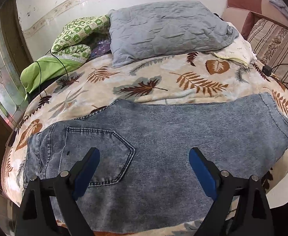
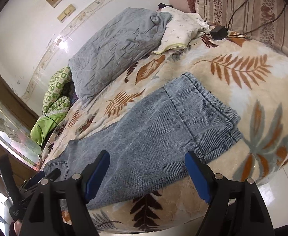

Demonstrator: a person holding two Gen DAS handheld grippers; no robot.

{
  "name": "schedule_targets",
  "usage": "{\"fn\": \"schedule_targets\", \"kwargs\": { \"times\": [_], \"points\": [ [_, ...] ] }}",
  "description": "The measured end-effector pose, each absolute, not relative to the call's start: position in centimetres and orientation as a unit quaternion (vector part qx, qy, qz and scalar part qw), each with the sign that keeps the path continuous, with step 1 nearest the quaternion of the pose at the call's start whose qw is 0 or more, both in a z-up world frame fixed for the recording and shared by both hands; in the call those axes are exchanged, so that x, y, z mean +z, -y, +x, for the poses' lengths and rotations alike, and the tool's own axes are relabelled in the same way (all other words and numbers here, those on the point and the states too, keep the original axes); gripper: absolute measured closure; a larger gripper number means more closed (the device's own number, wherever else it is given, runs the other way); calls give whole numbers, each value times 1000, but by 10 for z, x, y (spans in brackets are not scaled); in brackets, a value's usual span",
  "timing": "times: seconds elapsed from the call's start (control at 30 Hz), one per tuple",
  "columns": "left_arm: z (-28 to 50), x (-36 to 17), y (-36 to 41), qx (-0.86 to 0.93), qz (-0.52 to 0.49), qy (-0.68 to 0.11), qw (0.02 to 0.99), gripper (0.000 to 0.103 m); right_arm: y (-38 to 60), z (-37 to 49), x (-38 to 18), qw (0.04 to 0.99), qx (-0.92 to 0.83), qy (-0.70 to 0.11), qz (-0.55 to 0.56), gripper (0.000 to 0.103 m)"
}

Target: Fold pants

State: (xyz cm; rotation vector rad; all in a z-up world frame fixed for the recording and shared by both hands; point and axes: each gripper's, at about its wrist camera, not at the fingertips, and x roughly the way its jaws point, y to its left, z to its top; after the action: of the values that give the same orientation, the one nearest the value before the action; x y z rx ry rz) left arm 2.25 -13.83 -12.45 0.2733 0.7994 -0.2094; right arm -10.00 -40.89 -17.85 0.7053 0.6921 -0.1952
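Light blue denim pants (image 1: pixel 159 141) lie flat across the near part of a bed, folded lengthwise, back pocket (image 1: pixel 98 155) up at the left and leg hems at the right. My left gripper (image 1: pixel 144 153) hovers over the seat and thigh area, jaws wide, nothing between the blue pads. In the right wrist view the pants (image 2: pixel 159 129) run from the pocket end at lower left to the hems (image 2: pixel 218 114) at upper right. My right gripper (image 2: pixel 147 157) hangs open above the legs near the bed's front edge. The left gripper (image 2: pixel 41 177) shows at lower left.
A leaf-patterned blanket (image 1: pixel 163 82) covers the bed. A grey pillow (image 1: pixel 163 29), a white pillow (image 1: pixel 238 51) and green bedding (image 1: pixel 65 45) lie at the far side. A black adapter (image 2: pixel 218 31) with cables sits at the right. A striped cushion (image 2: pixel 242 4) stands beyond.
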Motion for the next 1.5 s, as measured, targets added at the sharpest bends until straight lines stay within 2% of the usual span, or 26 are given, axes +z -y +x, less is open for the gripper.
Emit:
{"fn": "schedule_targets", "kwargs": {
  "times": [0.37,0.53,1.13,1.5],
  "points": [
    [8,-107,152,-123,131,-368,912,11,423,-120,-181,873,-111,-324,346,22],
    [7,-112,165,-137,137,-375,906,11,442,-132,-191,856,-113,-318,391,22],
    [32,-148,226,-167,175,-419,875,11,494,-144,-227,780,-142,-286,538,22],
    [55,-182,240,-165,175,-471,849,11,502,-121,-235,777,-141,-272,549,21]
  ]
}}
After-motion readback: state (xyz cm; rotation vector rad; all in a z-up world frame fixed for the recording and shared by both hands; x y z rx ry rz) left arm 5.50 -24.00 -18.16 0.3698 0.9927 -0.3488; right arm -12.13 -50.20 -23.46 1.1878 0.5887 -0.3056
